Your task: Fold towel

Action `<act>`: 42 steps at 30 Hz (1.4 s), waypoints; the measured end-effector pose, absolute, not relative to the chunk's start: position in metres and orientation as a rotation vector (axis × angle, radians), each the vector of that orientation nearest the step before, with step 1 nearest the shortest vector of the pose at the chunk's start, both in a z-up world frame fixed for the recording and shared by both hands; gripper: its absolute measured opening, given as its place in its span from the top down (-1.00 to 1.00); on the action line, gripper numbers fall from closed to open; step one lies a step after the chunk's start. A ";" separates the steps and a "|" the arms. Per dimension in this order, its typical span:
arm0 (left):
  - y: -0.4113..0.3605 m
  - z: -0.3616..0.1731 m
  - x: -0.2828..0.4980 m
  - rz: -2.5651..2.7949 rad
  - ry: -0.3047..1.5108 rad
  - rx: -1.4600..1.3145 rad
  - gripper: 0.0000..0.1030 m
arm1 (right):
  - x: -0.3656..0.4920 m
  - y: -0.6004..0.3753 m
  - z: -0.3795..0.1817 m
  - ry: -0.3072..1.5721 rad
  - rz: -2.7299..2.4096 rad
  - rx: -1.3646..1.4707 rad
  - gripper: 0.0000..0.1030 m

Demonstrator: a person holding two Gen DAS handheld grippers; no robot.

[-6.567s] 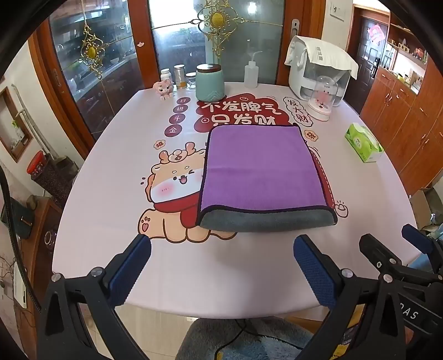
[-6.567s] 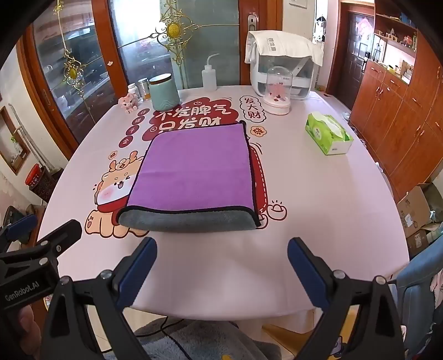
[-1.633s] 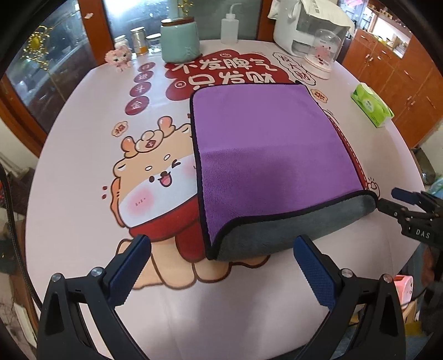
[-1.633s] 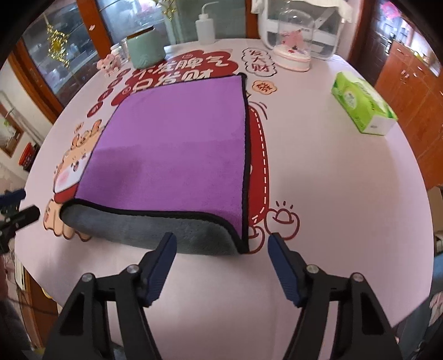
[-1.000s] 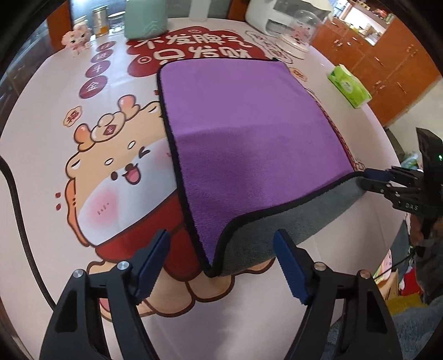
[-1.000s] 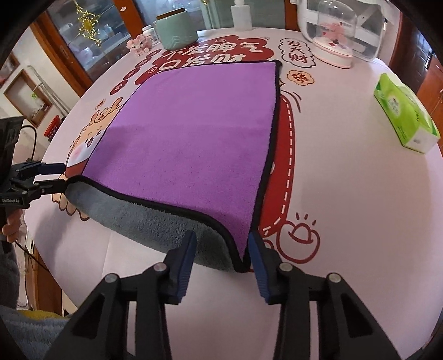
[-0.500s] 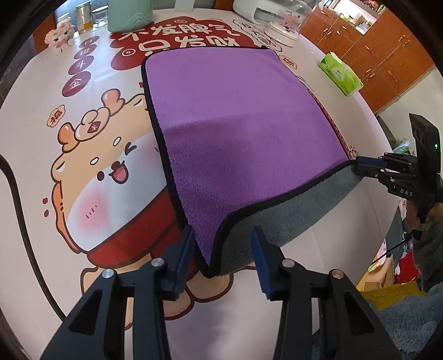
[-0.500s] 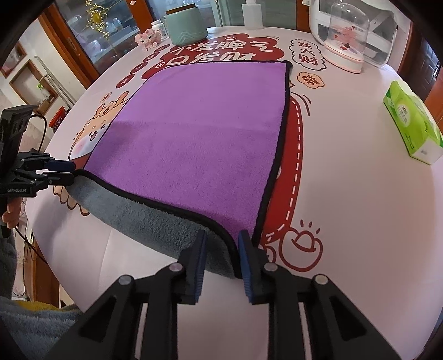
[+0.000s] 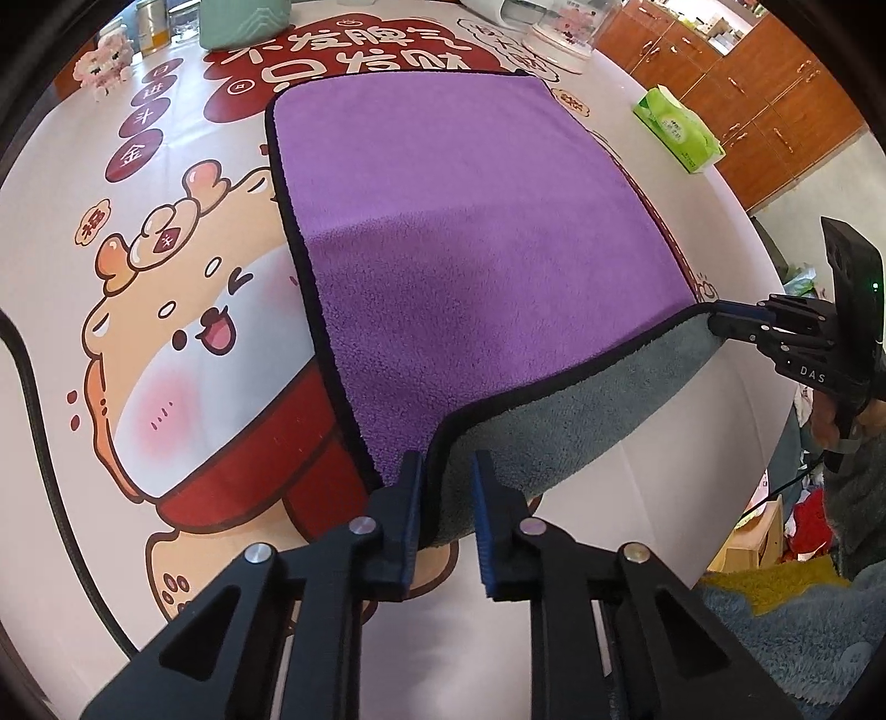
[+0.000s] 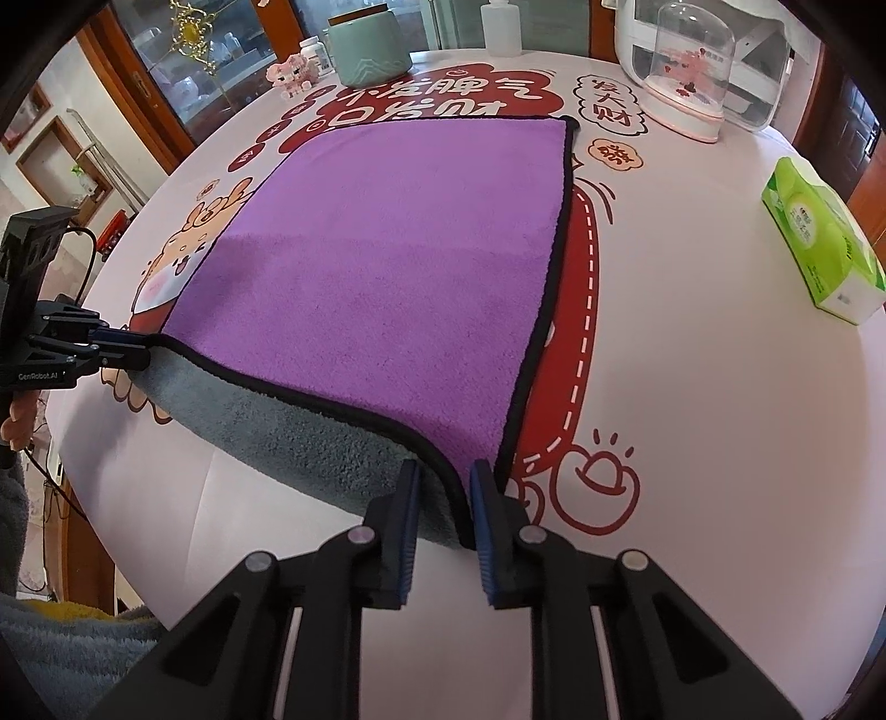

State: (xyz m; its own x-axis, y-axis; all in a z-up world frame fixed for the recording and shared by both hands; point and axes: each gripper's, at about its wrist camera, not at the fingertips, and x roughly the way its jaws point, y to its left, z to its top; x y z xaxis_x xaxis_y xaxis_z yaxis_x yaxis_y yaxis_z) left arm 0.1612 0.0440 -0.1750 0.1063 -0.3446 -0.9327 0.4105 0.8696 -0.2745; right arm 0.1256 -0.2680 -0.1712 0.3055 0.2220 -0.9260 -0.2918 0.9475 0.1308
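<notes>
A purple towel [image 9: 465, 221] with a black hem and grey underside lies folded on the printed table; it also shows in the right wrist view [image 10: 398, 260]. My left gripper [image 9: 447, 498] is shut on the towel's near left corner, the blue pads pinching the hem. My right gripper [image 10: 446, 498] is shut on the near right corner. Each gripper shows in the other view: the right one [image 9: 736, 324] at the right, the left one [image 10: 124, 346] at the left. The near edge is lifted slightly between them, grey side showing.
A green tissue box [image 10: 819, 249] sits at the right. A teal jar [image 10: 368, 47], a squeeze bottle [image 10: 501, 27], a pink figure [image 10: 290, 75] and a domed white appliance [image 10: 692, 77] stand along the far edge. The table edge is close below the grippers.
Both grippers moved in to the towel's near corners and closed on them; half a second ago the jaws were wider around the hem.
</notes>
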 end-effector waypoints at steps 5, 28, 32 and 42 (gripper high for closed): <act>0.041 -0.176 0.159 -0.525 1.361 0.071 0.83 | 0.124 -0.267 -0.170 1.203 0.339 -0.079 0.81; 0.014 -0.123 0.131 -0.215 1.245 0.142 0.90 | 0.106 -0.256 -0.117 1.046 0.309 -0.171 0.91; 0.016 -0.092 0.134 -0.165 1.176 0.140 0.89 | 0.111 -0.256 -0.090 0.981 0.306 -0.183 0.91; 0.013 -0.029 0.165 -0.065 1.025 0.146 0.89 | 0.154 -0.253 -0.034 0.854 0.243 -0.163 0.91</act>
